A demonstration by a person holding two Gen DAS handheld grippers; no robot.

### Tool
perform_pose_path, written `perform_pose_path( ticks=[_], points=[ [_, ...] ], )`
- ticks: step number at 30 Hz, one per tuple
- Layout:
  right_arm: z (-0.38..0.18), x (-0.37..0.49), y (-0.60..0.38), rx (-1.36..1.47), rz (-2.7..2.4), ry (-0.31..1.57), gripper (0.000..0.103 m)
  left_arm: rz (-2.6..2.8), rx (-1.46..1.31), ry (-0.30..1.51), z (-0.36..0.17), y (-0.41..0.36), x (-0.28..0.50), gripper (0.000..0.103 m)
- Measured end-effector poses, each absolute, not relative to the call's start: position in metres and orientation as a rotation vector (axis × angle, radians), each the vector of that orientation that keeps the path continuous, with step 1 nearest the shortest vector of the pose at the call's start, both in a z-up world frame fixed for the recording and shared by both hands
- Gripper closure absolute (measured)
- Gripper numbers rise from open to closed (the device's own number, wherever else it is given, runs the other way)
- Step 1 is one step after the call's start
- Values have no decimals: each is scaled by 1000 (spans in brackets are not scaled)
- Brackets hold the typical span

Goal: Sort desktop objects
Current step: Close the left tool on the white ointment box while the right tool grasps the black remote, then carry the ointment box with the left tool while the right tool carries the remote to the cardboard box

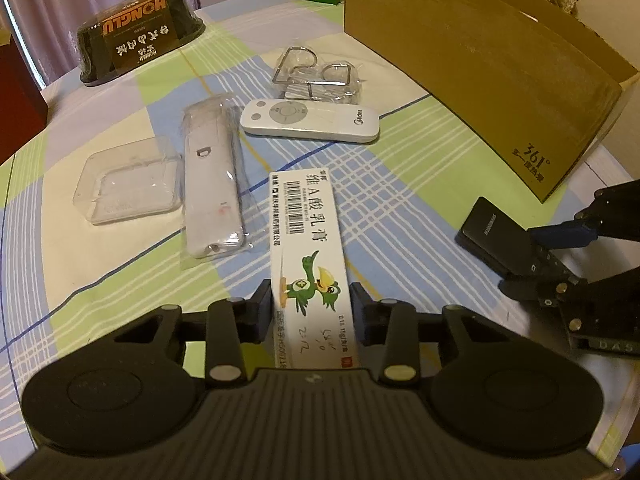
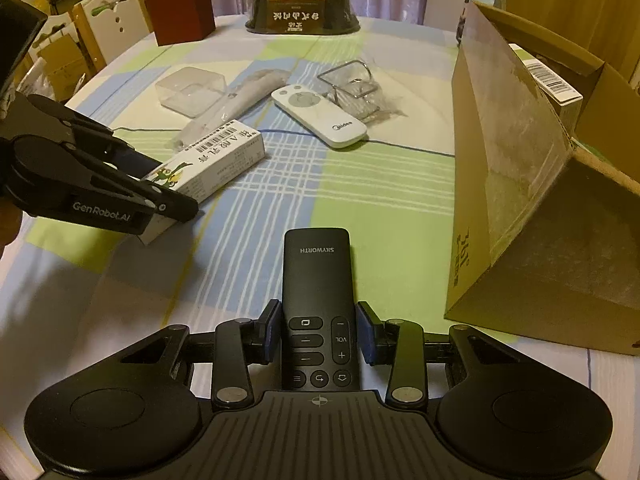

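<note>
A white medicine box (image 1: 308, 232) with a green bird print lies lengthwise on the checked tablecloth. My left gripper (image 1: 312, 300) is shut on its near end, a finger against each long side. The right wrist view shows the same box (image 2: 224, 152) held by that gripper (image 2: 172, 184) at the left. A black Skyworth remote (image 2: 316, 280) points away from me, buttons up, and my right gripper (image 2: 319, 320) is shut on its button end with both blue pads pressing its sides. I cannot tell whether either object is off the table.
An open cardboard box (image 2: 520, 160) stands at the right, a white barcoded carton (image 2: 552, 80) inside. Mid-table lie a white Midea remote (image 1: 310, 120), a bagged white remote (image 1: 212, 184), a clear plastic case (image 1: 128, 180) and a bagged wire holder (image 1: 320, 76). A black Honglu tub (image 1: 140, 32) sits far back.
</note>
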State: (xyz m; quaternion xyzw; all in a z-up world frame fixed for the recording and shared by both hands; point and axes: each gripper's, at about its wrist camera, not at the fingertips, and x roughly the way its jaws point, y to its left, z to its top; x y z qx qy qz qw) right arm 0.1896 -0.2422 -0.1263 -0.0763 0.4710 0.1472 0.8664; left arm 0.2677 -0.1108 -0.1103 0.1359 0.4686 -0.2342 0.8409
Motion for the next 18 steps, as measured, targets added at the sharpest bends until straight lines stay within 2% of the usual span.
perform_pose_path(
  ticks=[7, 18],
  points=[
    [-112, 187, -236, -160, 330, 945, 65, -502, 275, 954, -97, -104, 267, 69],
    [-60, 197, -235, -93, 323, 837, 65, -513, 251, 869, -60, -105, 276, 69]
  ],
)
